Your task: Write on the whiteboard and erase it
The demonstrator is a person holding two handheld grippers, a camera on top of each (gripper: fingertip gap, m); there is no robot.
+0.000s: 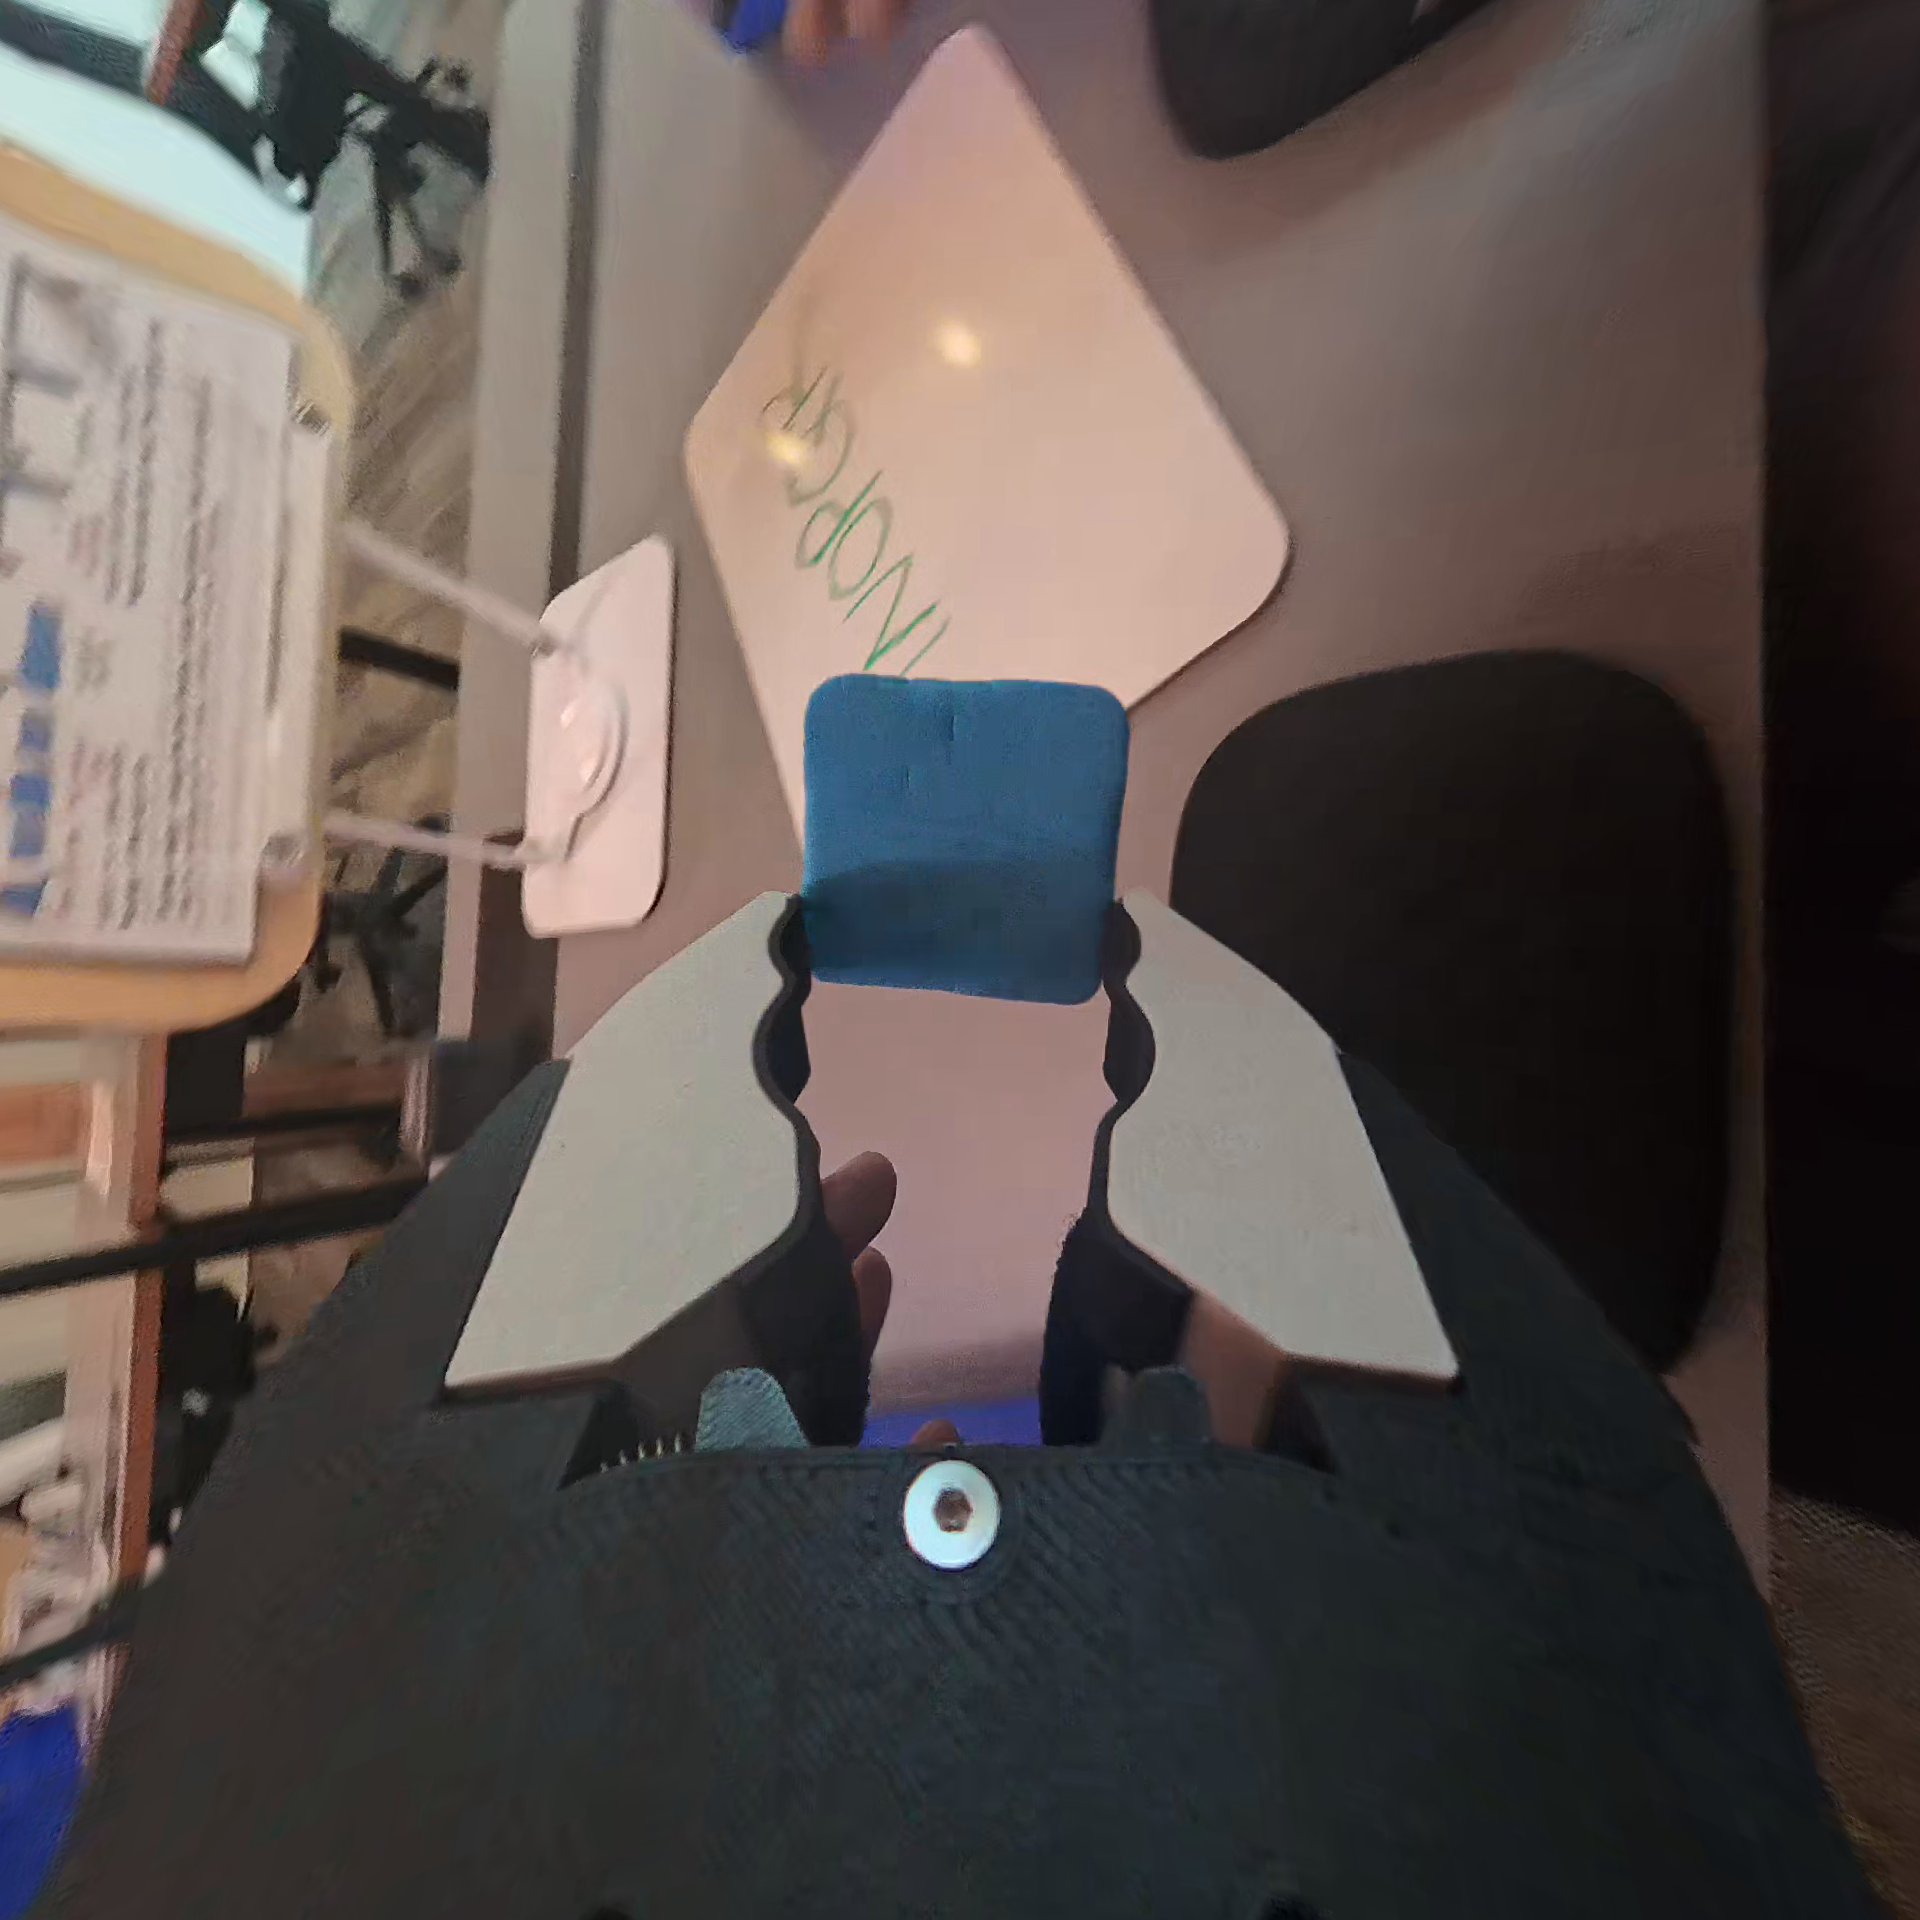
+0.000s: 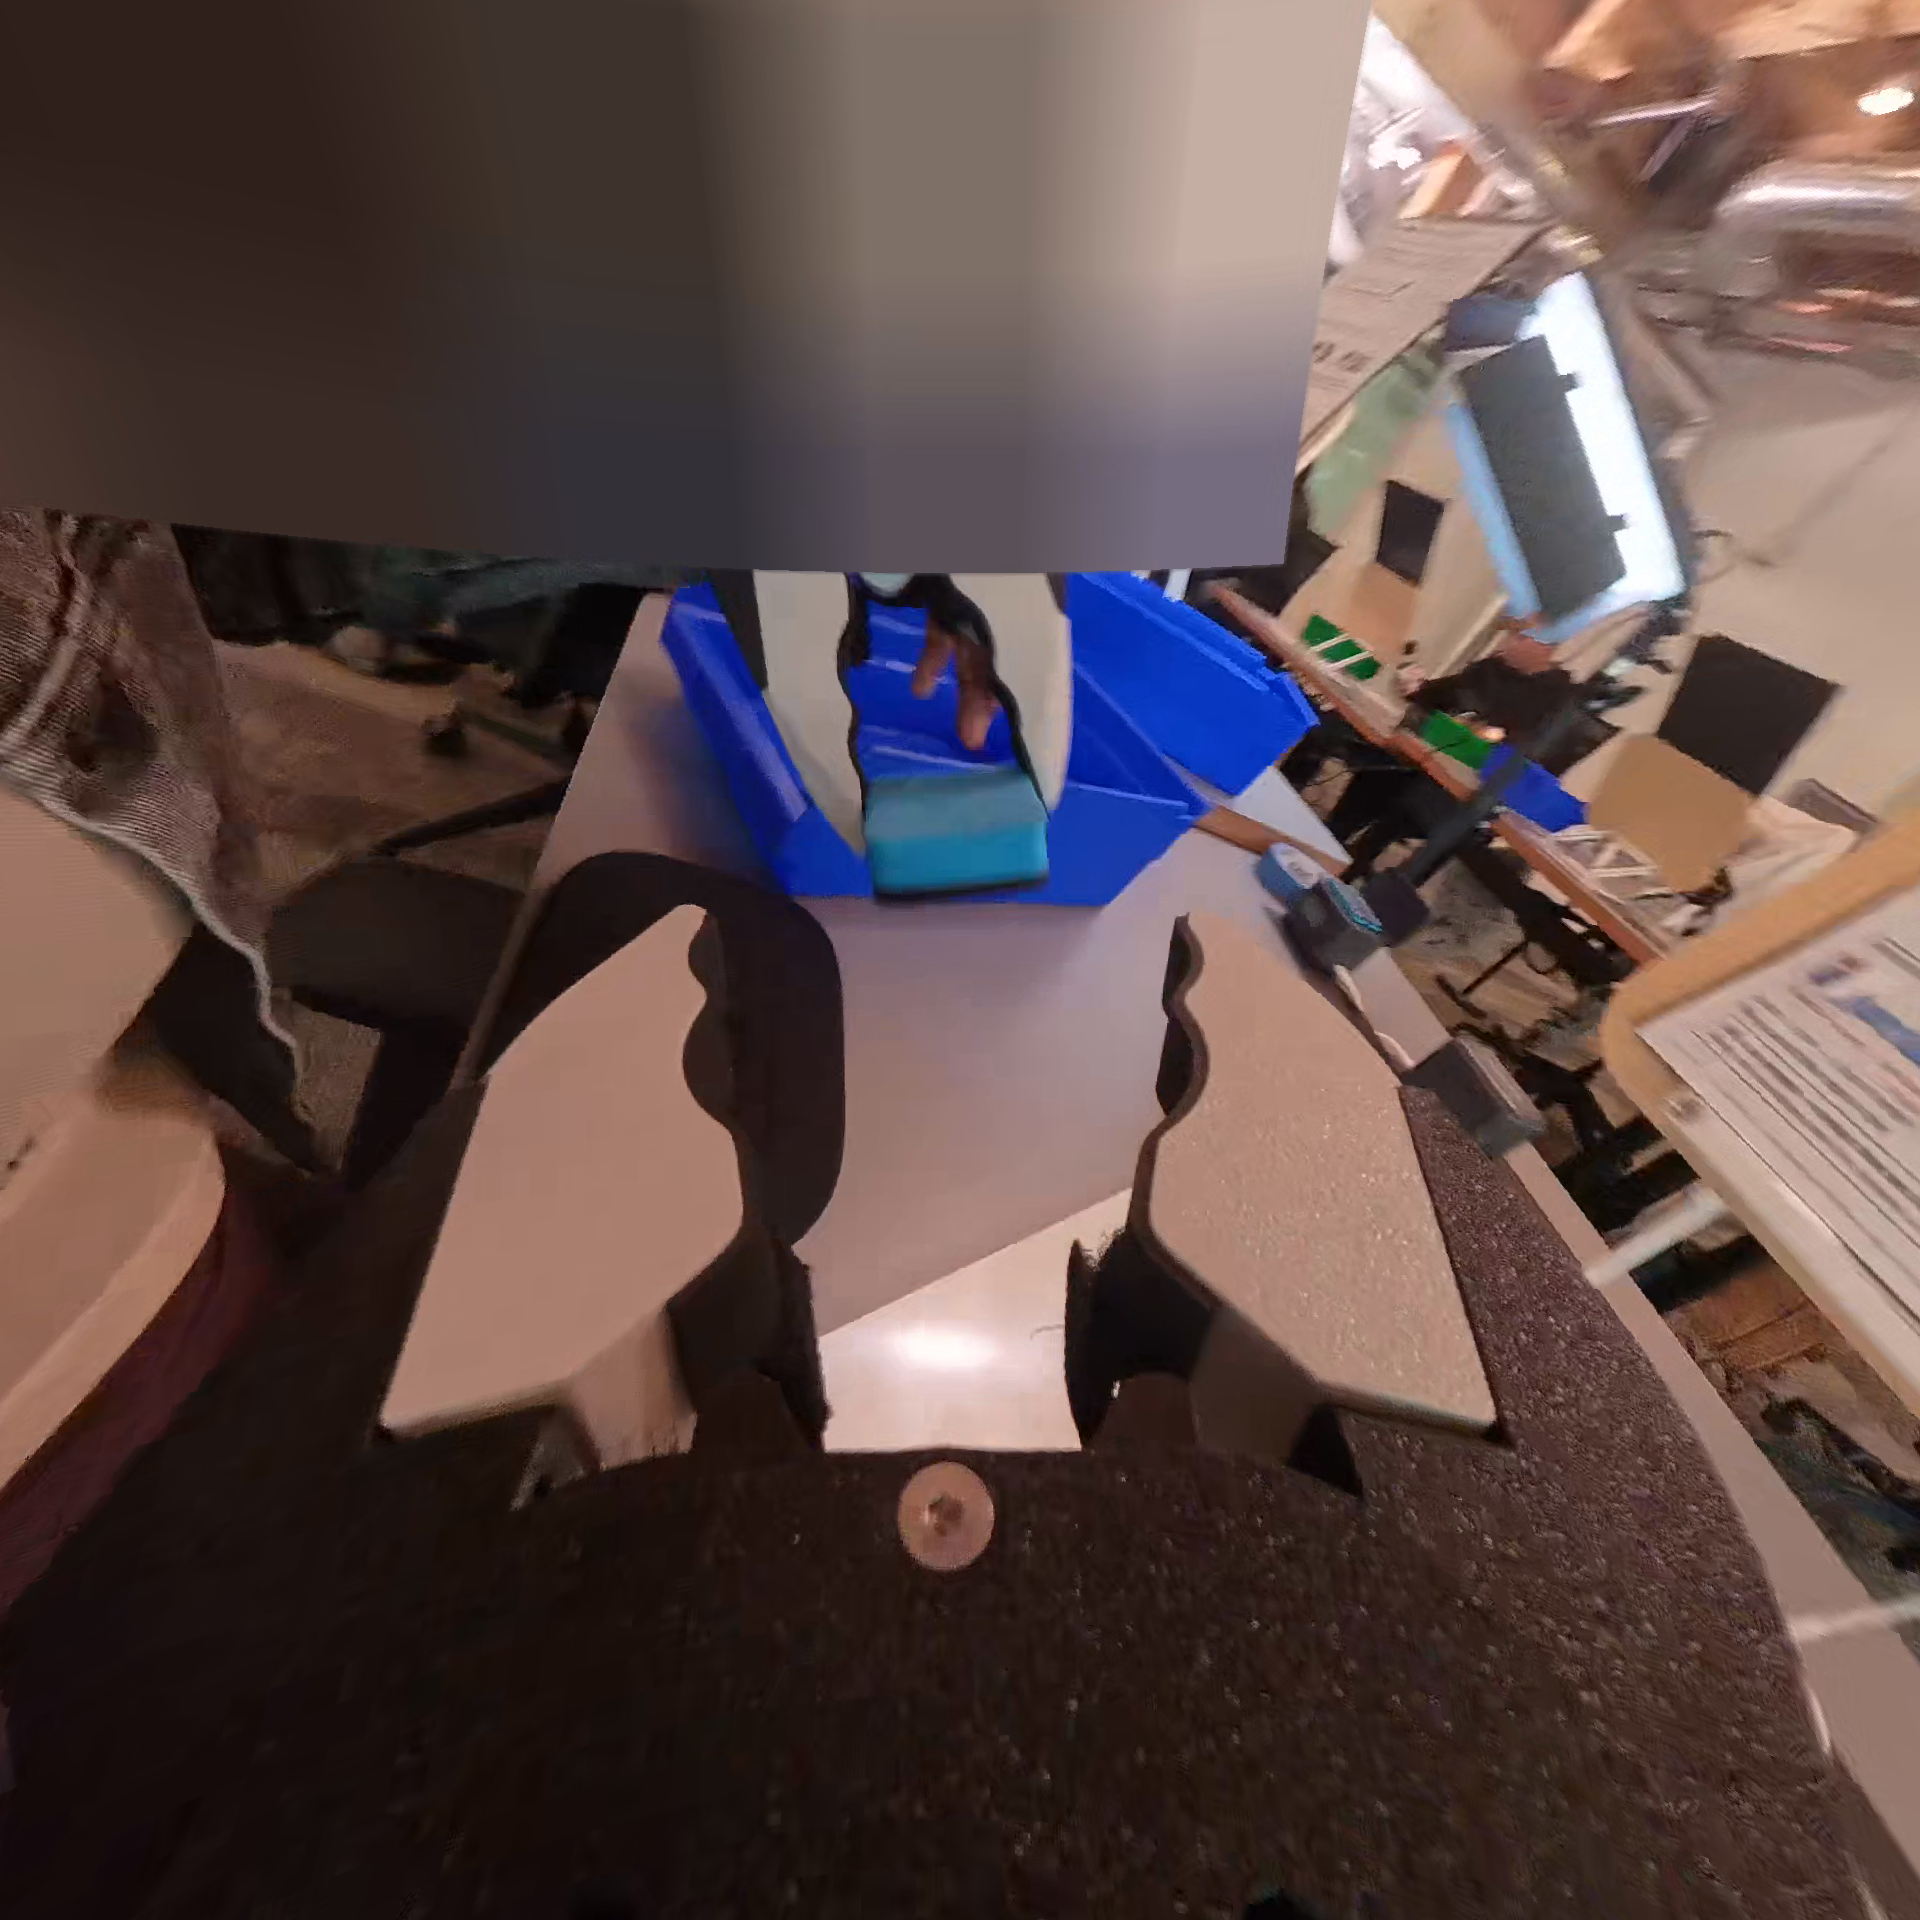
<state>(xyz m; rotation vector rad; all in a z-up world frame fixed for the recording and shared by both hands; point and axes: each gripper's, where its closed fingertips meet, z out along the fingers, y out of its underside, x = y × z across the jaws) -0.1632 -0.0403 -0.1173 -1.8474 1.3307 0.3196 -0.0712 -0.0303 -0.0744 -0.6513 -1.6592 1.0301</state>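
My left gripper (image 1: 956,920) is shut on a blue eraser block (image 1: 961,821) and holds it above the grey table, near the lower corner of the white whiteboard (image 1: 1039,436). The whiteboard lies flat, turned diamond-wise, with green writing (image 1: 842,509) on its left part. My right gripper (image 2: 940,940) is open and empty, low over the table. In the right wrist view the left gripper (image 2: 951,800) shows farther off, holding the eraser (image 2: 956,836) in front of a blue bin (image 2: 1122,717); a corner of the whiteboard (image 2: 945,1361) lies under my right gripper.
Two black pads (image 1: 1455,997) (image 1: 1299,73) lie on the table by the whiteboard. A white square holder (image 1: 603,738) with cords sits at the table's left edge. Small dark boxes (image 2: 1340,914) sit at the table's right edge. A stand with a printed sheet (image 1: 145,623) is beside the table. Some 12 cm of space lies between my two pairs of fingers.
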